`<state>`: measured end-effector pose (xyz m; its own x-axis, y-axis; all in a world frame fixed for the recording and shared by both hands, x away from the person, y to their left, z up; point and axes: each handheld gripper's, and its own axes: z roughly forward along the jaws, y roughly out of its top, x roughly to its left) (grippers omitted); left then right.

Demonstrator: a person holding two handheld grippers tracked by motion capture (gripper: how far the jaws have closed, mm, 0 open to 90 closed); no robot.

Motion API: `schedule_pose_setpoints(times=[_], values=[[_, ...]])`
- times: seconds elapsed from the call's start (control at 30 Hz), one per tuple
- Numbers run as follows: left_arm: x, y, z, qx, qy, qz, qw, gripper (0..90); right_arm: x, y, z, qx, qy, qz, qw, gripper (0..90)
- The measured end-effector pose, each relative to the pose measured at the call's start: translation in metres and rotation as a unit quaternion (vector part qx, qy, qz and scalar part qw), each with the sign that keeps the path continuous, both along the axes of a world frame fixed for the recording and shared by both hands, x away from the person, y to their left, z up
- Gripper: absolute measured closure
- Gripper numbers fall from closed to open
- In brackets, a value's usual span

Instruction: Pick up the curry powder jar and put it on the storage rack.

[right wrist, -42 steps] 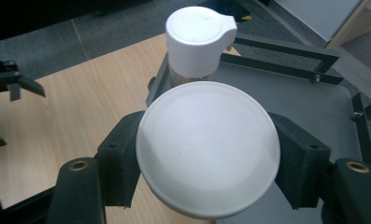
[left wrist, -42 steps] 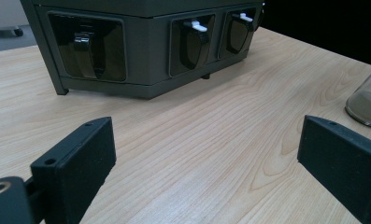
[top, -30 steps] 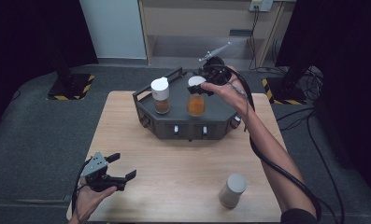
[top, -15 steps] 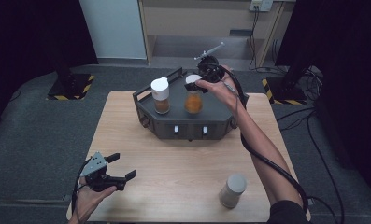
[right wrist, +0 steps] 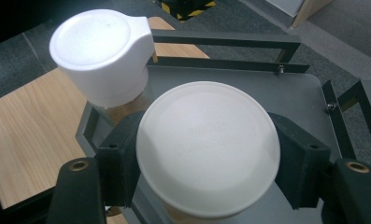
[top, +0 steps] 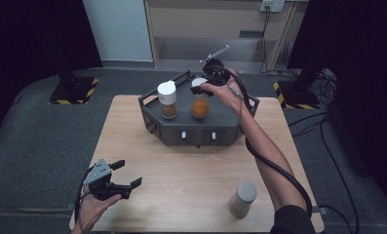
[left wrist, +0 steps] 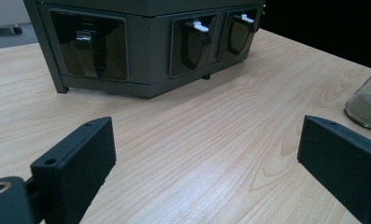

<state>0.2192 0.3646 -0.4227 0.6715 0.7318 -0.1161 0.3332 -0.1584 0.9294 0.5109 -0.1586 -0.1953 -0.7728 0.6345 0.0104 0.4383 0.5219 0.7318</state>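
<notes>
Jar, orange contents (top: pixel 200 107), clear body, round white lid (right wrist: pixel 207 148) with faint embossed lettering: stands on the top deck of the dark grey rack (top: pixel 230 127), pinched at the lid by the right gripper (top: pixel 201 87), one black finger (right wrist: pixel 120 158) pressed against each side. Grip at the lid likely serves to seat the jar squarely or lift it straight.
Second jar, brown contents (top: pixel 168 100), white flip-top cap: upright just beside the first, on the same deck.
Rack: angular metal, faceted front with recessed dark dispensers and white tabs (left wrist: pixel 196 25), railed back edge.
Third jar, grey lid (top: pixel 242 199): alone on the counter (top: pixel 191 175), pale wood grain.
Left gripper (top: pixel 124 174): fingers spread, holding nothing, low over the counter's near corner.
</notes>
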Motion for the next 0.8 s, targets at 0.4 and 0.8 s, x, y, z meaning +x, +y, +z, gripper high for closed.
schedule_pose_setpoints(times=[0.4, 0.8], values=[[0.000, 0.000, -0.001, -0.001, 0.000, 0.000, 1.0000, 3.1, 0.008, 0.000, -0.008, 0.002, 0.011, -0.006, 0.9999, 34.2], [0.001, 0.001, -0.001, -0.002, 0.002, 0.000, 1.0000, 3.1, 0.011, -0.003, -0.012, 0.008, 0.015, -0.009, 0.9998, 34.2]])
